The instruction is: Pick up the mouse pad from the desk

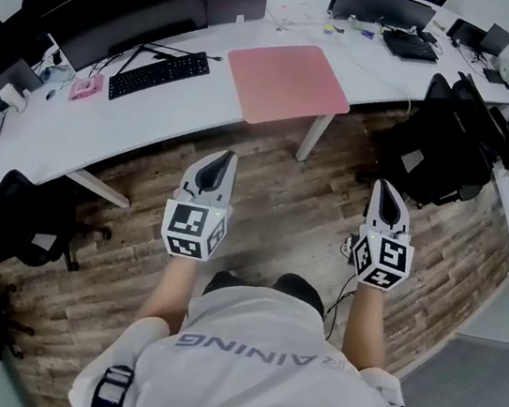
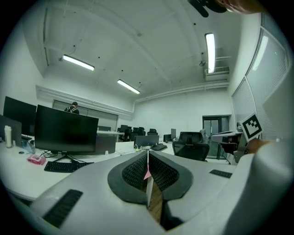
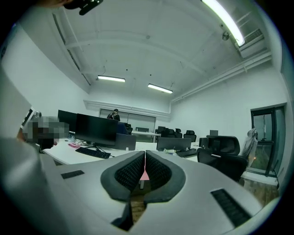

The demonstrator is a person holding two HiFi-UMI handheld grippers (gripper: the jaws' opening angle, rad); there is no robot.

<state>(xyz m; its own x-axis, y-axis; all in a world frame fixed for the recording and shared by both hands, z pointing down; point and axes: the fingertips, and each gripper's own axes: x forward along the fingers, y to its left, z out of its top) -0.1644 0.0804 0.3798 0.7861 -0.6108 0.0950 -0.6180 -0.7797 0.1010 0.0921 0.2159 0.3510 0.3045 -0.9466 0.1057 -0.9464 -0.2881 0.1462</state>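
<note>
Head view. The white curved worktop (image 1: 132, 132) runs from 9 to 2 o'clock, above a wood floor (image 1: 291, 213). A black monitor (image 1: 132, 9) stands at 11 o'clock. The pink mouse pad (image 1: 287, 81) lies flat at 12 o'clock, at the worktop's near edge, with a black keyboard (image 1: 158, 74) at its 9 o'clock. The 2 grippers are over the floor, well apart from the pad: left gripper (image 1: 228, 158) at its 7 o'clock, right gripper (image 1: 382, 185) at its 5 o'clock. Both pairs of jaws are pressed fully together and grasp nothing.
</note>
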